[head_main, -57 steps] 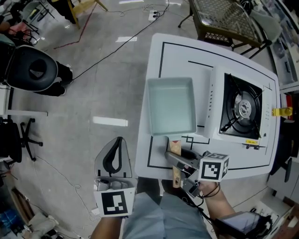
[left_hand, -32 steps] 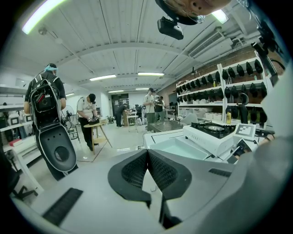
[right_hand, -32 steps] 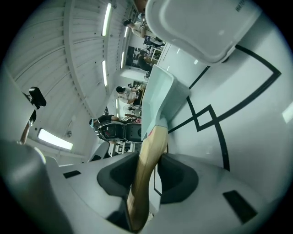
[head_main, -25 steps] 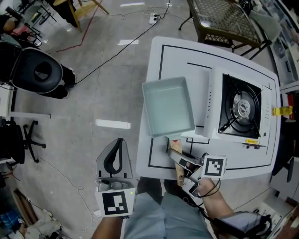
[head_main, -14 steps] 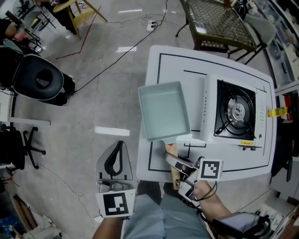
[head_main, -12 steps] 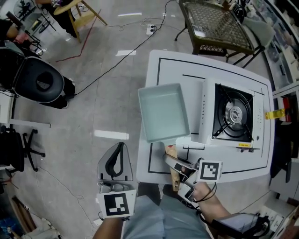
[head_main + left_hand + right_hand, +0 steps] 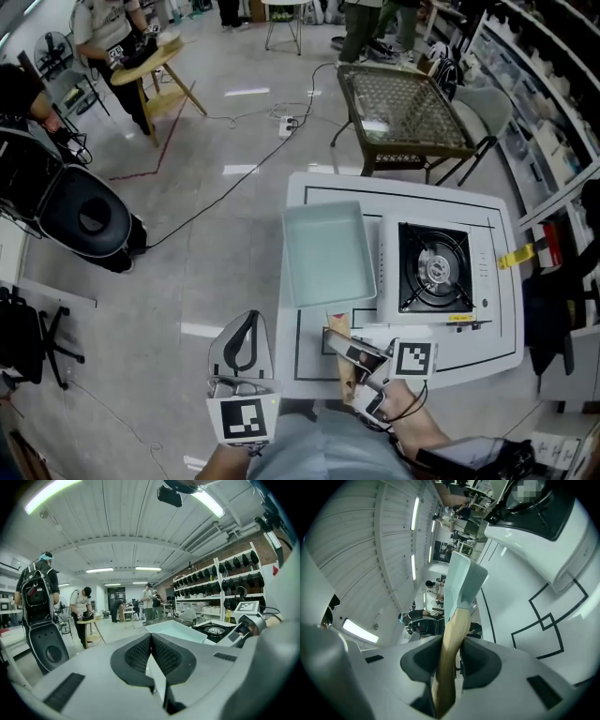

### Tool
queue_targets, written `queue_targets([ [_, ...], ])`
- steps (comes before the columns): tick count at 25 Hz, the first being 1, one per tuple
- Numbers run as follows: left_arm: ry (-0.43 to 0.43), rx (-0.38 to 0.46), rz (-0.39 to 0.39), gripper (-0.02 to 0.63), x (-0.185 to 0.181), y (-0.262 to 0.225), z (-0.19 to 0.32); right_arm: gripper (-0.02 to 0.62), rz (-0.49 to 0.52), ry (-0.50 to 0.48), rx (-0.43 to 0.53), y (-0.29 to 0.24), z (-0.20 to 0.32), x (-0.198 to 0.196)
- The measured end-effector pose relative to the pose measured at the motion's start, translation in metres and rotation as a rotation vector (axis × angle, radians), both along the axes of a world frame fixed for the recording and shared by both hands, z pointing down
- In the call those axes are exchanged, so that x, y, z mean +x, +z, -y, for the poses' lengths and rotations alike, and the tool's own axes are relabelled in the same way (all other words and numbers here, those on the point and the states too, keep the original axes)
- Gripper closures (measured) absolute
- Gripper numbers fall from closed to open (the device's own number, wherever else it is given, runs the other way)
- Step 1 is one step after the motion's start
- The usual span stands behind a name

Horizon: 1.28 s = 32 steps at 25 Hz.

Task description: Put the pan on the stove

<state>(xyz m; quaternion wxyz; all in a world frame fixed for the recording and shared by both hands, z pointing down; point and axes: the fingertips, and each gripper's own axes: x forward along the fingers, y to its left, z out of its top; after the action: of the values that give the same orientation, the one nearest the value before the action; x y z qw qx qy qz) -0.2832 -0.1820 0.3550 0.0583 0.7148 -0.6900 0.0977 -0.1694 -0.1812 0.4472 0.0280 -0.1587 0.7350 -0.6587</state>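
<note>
A glossy grey concrete floor (image 7: 187,272) mirrors the ceiling lights. On it stands a white table (image 7: 309,192) marked with black lines. Beyond that is a wicker-topped table (image 7: 398,103) on dark legs, with a power strip (image 7: 286,125) lying nearby. A wooden stool (image 7: 155,70) stands at the upper left, and stocked shelves (image 7: 539,94) line the right side. Overhead, a white panelled ceiling (image 7: 122,531) carries fluorescent tubes (image 7: 115,570).

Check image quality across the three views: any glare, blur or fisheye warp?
Head view: sharp and evenly lit, with small glare patches on the floor. Left gripper view: heavy fisheye, black corners, ceiling strip lights blown out. Right gripper view: same fisheye, the black lines on the table bend, the pan handle goes soft nearest the lens, and a mosaic patch sits at the top.
</note>
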Motion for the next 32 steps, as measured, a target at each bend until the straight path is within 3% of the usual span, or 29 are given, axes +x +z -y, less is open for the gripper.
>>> queue_targets([
  [10, 0.078, 0.051, -0.039, 0.588, 0.000, -0.021, -0.004, 0.462, -0.044, 0.059, 0.078, -0.035, 0.007, 0.001],
  [18, 0.113, 0.048, -0.037, 0.588, 0.013, -0.011, 0.011, 0.462, -0.048, 0.114, 0.082, -0.028, 0.021, 0.025],
  [27, 0.161, 0.041, -0.017, 0.588, 0.071, -0.009, 0.028, 0.462, -0.069, 0.156, 0.025, -0.015, 0.030, 0.080],
  [32, 0.163, 0.042, -0.012, 0.588, 0.108, -0.013, 0.040, 0.462, -0.067, 0.160, 0.038, -0.018, 0.038, 0.121],
])
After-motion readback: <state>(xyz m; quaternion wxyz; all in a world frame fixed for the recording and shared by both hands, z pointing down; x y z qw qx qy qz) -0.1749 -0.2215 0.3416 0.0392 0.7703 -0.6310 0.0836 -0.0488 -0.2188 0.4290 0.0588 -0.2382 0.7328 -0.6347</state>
